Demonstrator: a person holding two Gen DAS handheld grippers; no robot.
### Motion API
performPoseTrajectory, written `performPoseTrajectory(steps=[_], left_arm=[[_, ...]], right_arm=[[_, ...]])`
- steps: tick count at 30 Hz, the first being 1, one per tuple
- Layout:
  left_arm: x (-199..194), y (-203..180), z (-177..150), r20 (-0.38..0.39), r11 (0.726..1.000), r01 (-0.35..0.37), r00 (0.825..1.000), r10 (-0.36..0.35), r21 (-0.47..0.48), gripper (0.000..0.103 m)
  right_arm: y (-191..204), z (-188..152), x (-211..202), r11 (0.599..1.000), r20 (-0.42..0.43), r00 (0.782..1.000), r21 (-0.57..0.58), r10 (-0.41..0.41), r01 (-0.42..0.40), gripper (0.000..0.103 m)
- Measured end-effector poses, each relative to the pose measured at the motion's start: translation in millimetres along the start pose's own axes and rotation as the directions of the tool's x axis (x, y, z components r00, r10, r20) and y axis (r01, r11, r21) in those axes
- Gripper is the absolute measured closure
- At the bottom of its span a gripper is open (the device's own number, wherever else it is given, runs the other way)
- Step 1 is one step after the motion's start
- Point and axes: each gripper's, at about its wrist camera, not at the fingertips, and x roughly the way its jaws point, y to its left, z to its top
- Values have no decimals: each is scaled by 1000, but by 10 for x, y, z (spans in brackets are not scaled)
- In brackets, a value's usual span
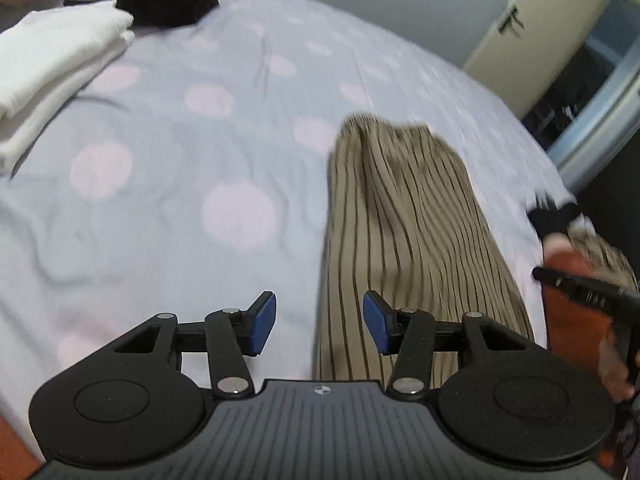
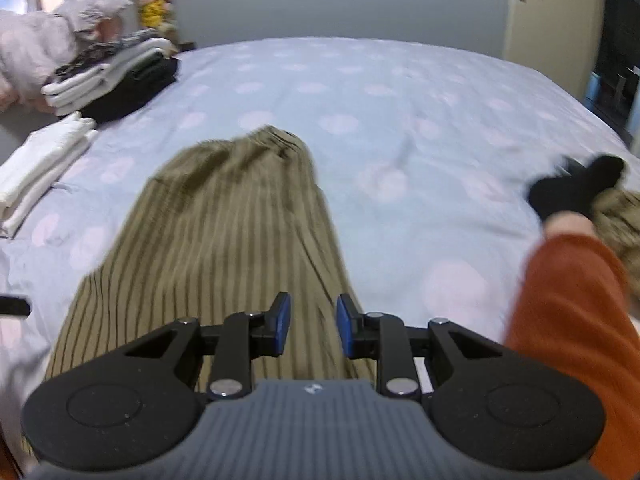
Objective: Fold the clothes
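Lying lengthwise on the dotted bedsheet (image 2: 400, 92), the striped olive garment (image 2: 224, 232) runs ahead of the right gripper (image 2: 310, 326), whose blue pads stand parted and empty above it. The left gripper (image 1: 320, 322) is released too, jaws wider, with the garment's edge just under its right finger. Far ahead to the left sit folded white clothes (image 1: 52, 68) and a dark stack (image 2: 132, 80). A black-gloved hand (image 2: 576, 192) in an orange sleeve (image 2: 568, 304) reaches over the sheet to the right.
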Motion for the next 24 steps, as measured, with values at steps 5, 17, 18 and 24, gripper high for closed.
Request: performPoseTrajectory(steps=[5,17,18,24], left_arm=[[351,71,218,34,997,-1,999,4,-79,47],[771,131,295,40,990,61,998,-56,-127,49],[782,122,288,41,991,60,998,-56,-120,49],[890,95,262,14,994,46,999,-45,-99,49]], right_arm=[[14,260,439,999,16,999,-30,40,-40,75],[70,527,1094,994,-19,996,67,88,-86,102],[64,518,1093,995,-13,998,74,68,-67,102],[-154,523,1154,989,-54,996,126,-68,74,102]])
